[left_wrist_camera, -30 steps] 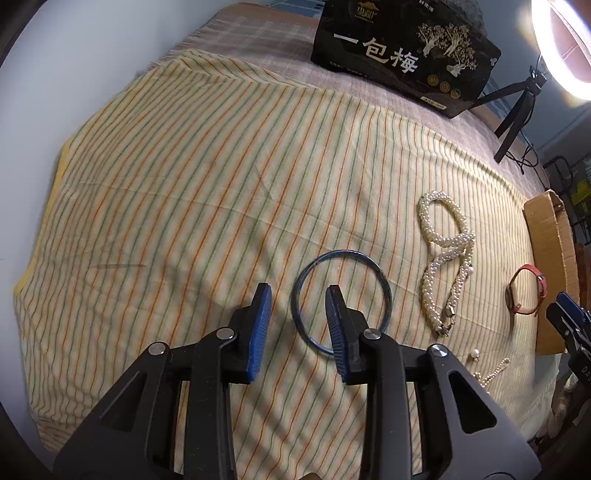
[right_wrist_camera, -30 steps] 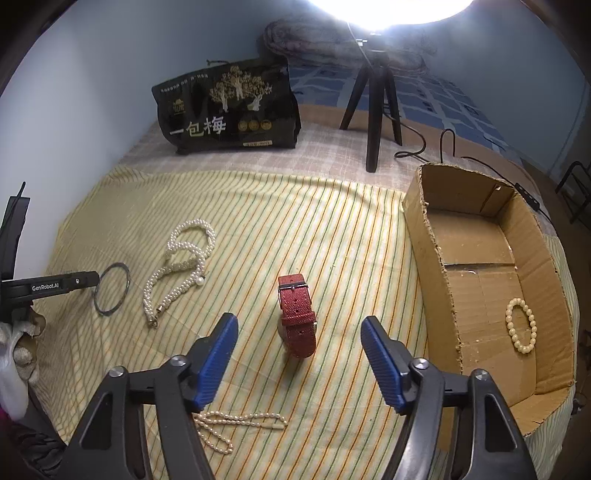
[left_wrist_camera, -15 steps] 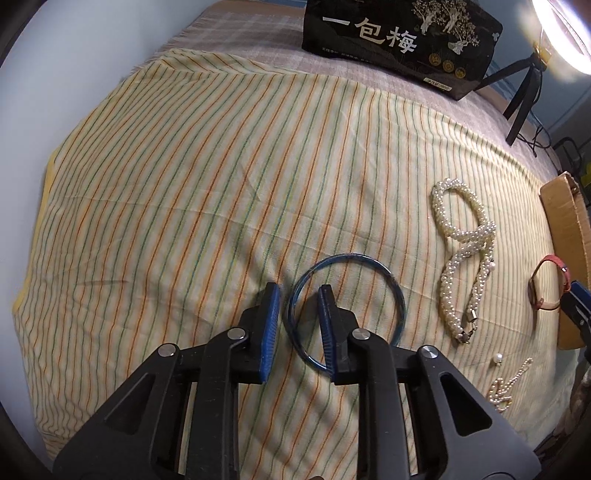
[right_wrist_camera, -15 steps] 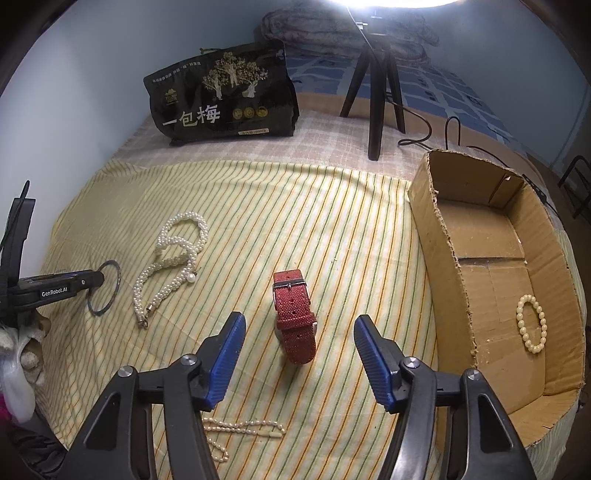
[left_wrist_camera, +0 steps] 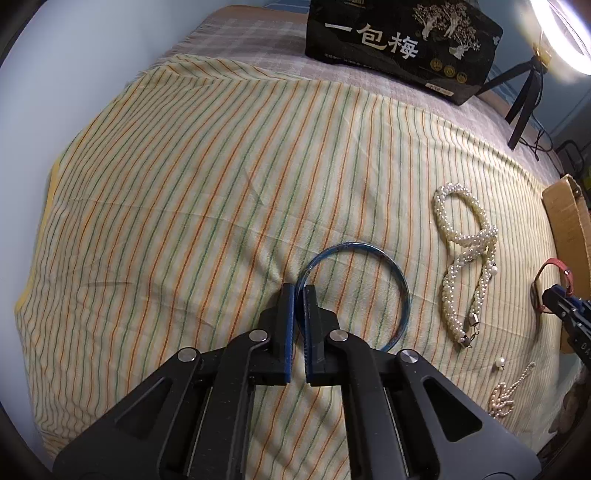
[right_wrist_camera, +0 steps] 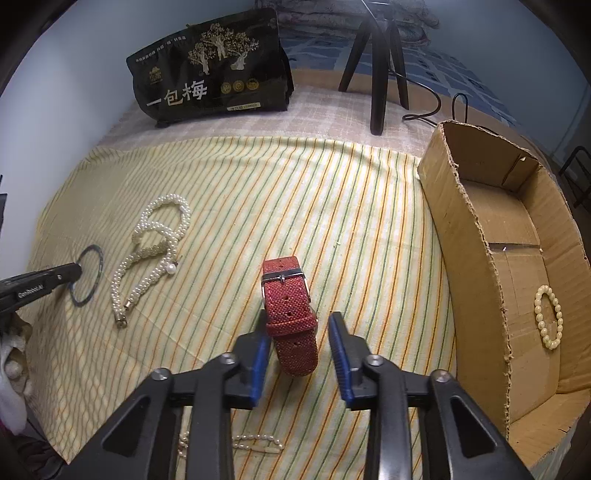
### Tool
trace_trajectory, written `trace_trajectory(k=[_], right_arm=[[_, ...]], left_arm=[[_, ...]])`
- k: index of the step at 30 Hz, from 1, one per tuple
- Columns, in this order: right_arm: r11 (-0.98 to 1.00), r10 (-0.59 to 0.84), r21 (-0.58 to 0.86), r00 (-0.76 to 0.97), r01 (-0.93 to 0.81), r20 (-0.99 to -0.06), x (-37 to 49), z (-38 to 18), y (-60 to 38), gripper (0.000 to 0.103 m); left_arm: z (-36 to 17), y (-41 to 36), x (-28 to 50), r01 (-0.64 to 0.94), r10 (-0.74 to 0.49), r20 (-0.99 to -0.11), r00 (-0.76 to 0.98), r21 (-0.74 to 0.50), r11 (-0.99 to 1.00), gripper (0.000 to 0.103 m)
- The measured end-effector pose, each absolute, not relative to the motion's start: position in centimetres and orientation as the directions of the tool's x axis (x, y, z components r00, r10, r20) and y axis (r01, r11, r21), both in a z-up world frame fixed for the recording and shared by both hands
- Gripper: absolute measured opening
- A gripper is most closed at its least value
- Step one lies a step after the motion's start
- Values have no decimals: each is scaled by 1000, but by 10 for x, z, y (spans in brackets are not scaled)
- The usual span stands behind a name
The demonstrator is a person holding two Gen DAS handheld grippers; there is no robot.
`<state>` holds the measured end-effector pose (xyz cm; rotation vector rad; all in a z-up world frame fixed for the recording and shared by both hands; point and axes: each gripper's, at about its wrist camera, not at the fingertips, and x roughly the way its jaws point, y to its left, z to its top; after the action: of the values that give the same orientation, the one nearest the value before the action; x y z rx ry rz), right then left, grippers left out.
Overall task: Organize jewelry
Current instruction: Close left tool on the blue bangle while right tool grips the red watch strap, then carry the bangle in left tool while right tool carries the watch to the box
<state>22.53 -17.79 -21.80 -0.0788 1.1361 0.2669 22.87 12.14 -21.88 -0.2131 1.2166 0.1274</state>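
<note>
Where lit: striped cloth (left_wrist_camera: 221,177) w/ tripod (right_wrist_camera: 378,74)

Your left gripper's (left_wrist_camera: 299,291) own fingers are covering the near arc of the blue bangle (left_wrist_camera: 400,284), so you are not seeing where the pads meet it. In the right wrist view, the gripper frame is hiding most of the thin bead strand (right_wrist_camera: 258,441), and the red watch's (right_wrist_camera: 290,314) face is turning away from you. The left wrist view's edge is cutting off the cardboard box (left_wrist_camera: 569,229) and ring light (left_wrist_camera: 561,33). The small print on the black bag (right_wrist_camera: 210,74) is staying too fine to read.
</note>
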Motion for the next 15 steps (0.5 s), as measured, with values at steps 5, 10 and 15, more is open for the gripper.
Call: trace_trajectory(k=[5, 10, 15], right_arm=[[967, 167, 65, 417, -247, -893, 223, -211, -179, 16], [964, 179, 67, 440, -258, -880, 219, -202, -178, 15], [961, 186, 57, 480, -271, -857, 213, -186, -175, 15]], left_arm=[[-211, 126, 222, -226, -23, -932, 362, -112, 968, 1], [-195, 129, 214, -231, -48, -916, 398, -151, 961, 1], [-176, 124, 208, -217, -80, -896, 438, -192, 957, 1]])
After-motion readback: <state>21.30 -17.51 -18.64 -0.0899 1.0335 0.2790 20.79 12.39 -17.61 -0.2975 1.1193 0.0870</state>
